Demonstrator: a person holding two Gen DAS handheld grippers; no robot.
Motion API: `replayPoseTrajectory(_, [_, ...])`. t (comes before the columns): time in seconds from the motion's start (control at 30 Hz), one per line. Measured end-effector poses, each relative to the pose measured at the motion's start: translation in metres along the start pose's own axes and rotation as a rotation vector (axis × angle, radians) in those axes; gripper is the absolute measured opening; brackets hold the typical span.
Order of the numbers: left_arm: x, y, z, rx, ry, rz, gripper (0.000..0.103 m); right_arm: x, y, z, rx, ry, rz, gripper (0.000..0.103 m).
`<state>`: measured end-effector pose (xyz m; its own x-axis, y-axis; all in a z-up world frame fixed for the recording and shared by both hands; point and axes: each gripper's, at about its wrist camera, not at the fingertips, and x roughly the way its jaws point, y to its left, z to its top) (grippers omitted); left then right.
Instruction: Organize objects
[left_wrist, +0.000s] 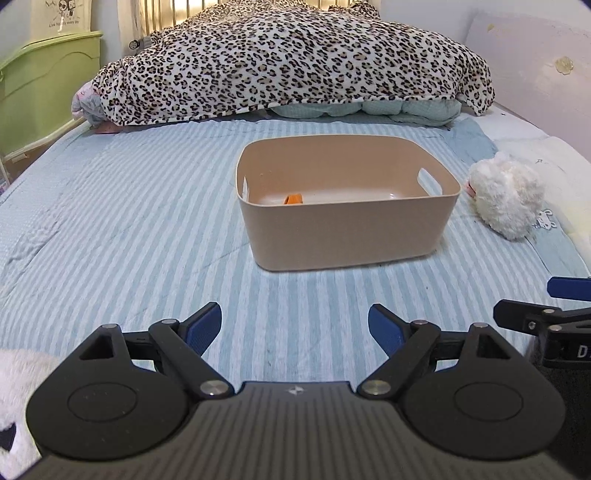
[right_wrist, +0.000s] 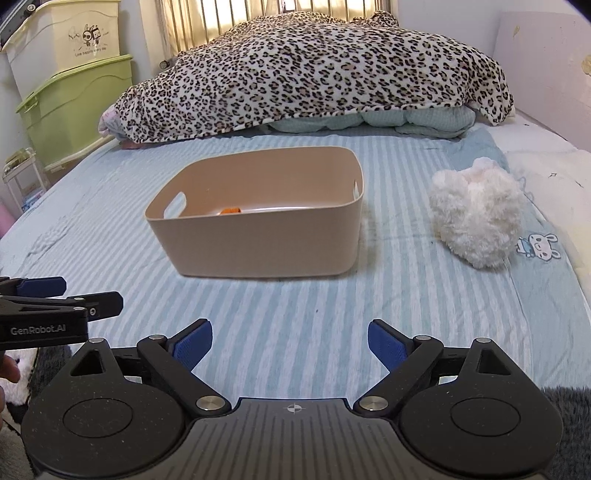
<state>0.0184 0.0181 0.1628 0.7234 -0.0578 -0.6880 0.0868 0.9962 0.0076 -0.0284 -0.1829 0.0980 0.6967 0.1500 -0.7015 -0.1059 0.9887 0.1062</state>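
A beige plastic bin (left_wrist: 347, 236) (right_wrist: 258, 243) stands on the striped bed ahead of both grippers. A small orange object (left_wrist: 293, 199) (right_wrist: 231, 211) lies inside it. A white fluffy plush toy (left_wrist: 504, 195) (right_wrist: 476, 212) lies on the bed to the right of the bin. My left gripper (left_wrist: 294, 328) is open and empty, low over the bed short of the bin. My right gripper (right_wrist: 290, 343) is open and empty, beside the left one, which shows at the left edge of the right wrist view (right_wrist: 62, 301).
A leopard-print blanket (left_wrist: 288, 62) (right_wrist: 314, 74) is heaped across the far end of the bed. Green and cream storage boxes (right_wrist: 70, 85) stand at the left. A wall (left_wrist: 535, 59) runs along the right. White fluffy fabric (left_wrist: 22, 391) lies at the near left.
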Motion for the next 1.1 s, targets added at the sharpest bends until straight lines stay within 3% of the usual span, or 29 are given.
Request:
replayPoseTrajectory(0.4, [-0.020,0.000,-0.015,-0.010,0.008,-0.022,0.087,-0.008,0.009,-0.011,-0.036,0.016,0.005,0.093])
replayPoseTrajectory(1.1, [-0.017,0.000,-0.019,-0.006,0.034,-0.017,0.087,-0.008,0.012,-0.011,-0.047,0.024,0.010,0.093])
